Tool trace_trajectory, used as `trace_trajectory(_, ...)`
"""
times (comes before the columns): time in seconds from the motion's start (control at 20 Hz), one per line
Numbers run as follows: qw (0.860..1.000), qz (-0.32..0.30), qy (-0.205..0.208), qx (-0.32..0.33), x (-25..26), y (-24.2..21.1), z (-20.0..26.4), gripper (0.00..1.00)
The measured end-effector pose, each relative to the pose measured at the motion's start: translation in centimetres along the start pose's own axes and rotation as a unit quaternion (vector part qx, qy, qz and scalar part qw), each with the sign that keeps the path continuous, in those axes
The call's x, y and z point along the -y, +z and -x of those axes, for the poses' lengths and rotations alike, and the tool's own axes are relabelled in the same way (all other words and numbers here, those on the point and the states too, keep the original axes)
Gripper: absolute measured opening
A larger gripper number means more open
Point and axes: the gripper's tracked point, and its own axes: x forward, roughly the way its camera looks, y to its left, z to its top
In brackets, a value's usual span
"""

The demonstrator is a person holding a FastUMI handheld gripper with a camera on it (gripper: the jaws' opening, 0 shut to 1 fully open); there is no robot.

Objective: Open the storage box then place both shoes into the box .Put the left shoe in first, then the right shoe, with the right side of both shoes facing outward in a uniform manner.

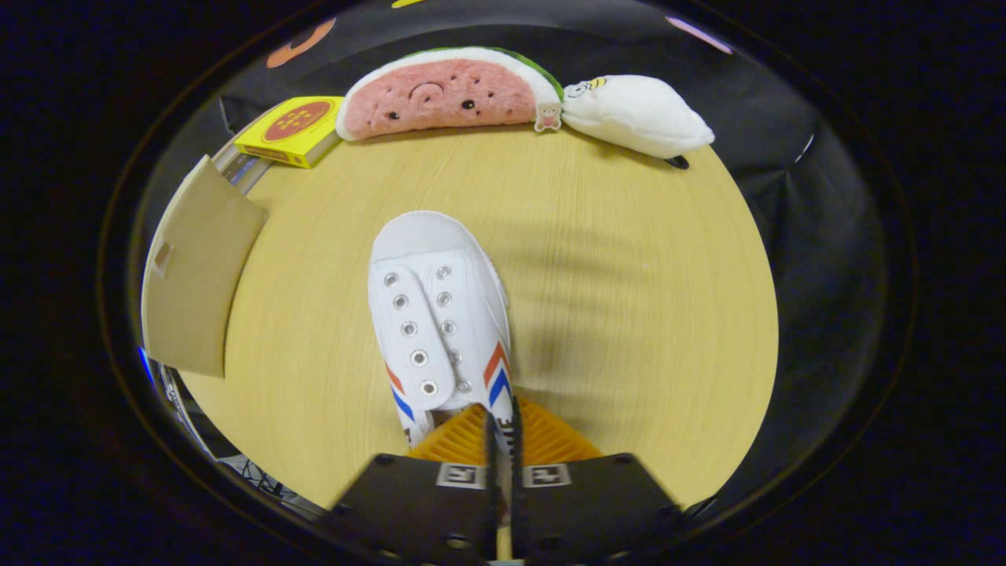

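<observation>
The gripper [503, 440] has its orange fingers [456, 440] nearly closed, pinching the right side wall of a white shoe [440, 314] near its collar, so the fingers are clenched on the shoe. The shoe appears to be lifted or just at the bench [629, 314], toe pointing away from the fingers toward the far edge. A tan flap [196, 275] at the left, beside the bench edge, is probably the opened lid of the storage box, so opening seems done; whether this is the first or second shoe cannot be told. The shoe is canvas, unlaced, with two rows of metal eyelets and red and blue chevrons on both sides; it looks light and somewhat floppy.
</observation>
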Motion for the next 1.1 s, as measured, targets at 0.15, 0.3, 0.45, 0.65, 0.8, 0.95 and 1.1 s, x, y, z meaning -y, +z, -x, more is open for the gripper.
trace_trajectory(0.15, 0.997, -0.054, 0.054, -0.003, -1.0, -0.6, -0.3, 0.0)
trace_trajectory(0.3, 0.989, -0.107, 0.099, -0.002, -2.9, -1.3, 0.8, 0.0)
trace_trajectory(0.45, 0.984, -0.133, 0.121, 0.008, -4.8, -2.1, 2.5, 0.0)
trace_trajectory(0.65, 0.976, -0.154, 0.152, 0.031, -8.0, -2.1, 6.5, 0.0)
trace_trajectory(0.8, 0.966, -0.173, 0.184, 0.046, -11.4, -1.3, 10.0, 0.0)
trace_trajectory(0.95, 0.962, -0.167, 0.205, 0.069, -15.2, 0.1, 13.8, 0.0)
trace_trajectory(1.1, 0.963, -0.144, 0.209, 0.09, -19.5, 1.5, 17.2, 0.0)
